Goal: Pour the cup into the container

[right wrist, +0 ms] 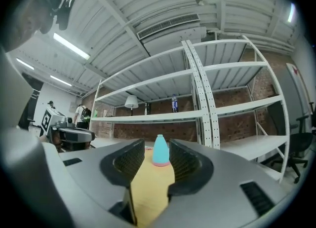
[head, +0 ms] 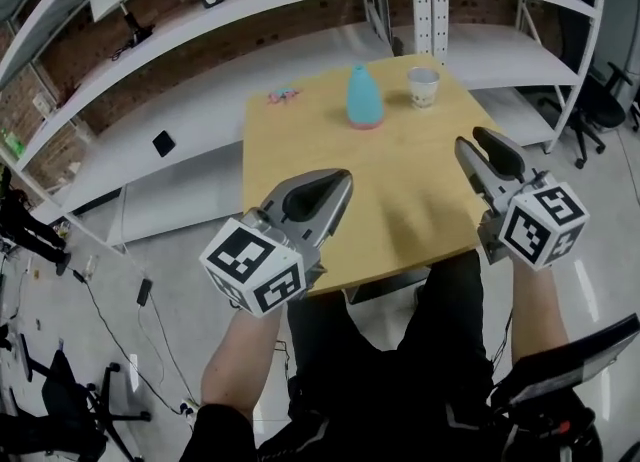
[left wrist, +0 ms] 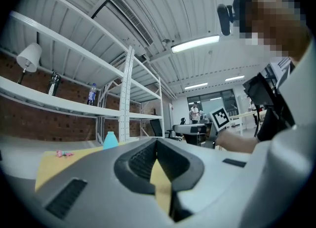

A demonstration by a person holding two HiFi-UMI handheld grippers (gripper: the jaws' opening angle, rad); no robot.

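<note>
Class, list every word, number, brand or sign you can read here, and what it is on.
No text is readable.
left gripper, right gripper: square black-and-white marker patterns, no letters.
cup: print too small to read.
bottle on the shelf: label too blurred.

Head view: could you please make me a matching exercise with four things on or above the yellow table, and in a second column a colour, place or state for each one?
Column one:
1. cup
2. container
3. small pink thing
4. right gripper

Column two:
A. light blue with a pink base
B. fingers apart, nothing held
C. white, at the far right of the table
D. lies left of the container, near the table's far left corner

Pairs: 1-C, 2-A, 3-D, 4-B.
</note>
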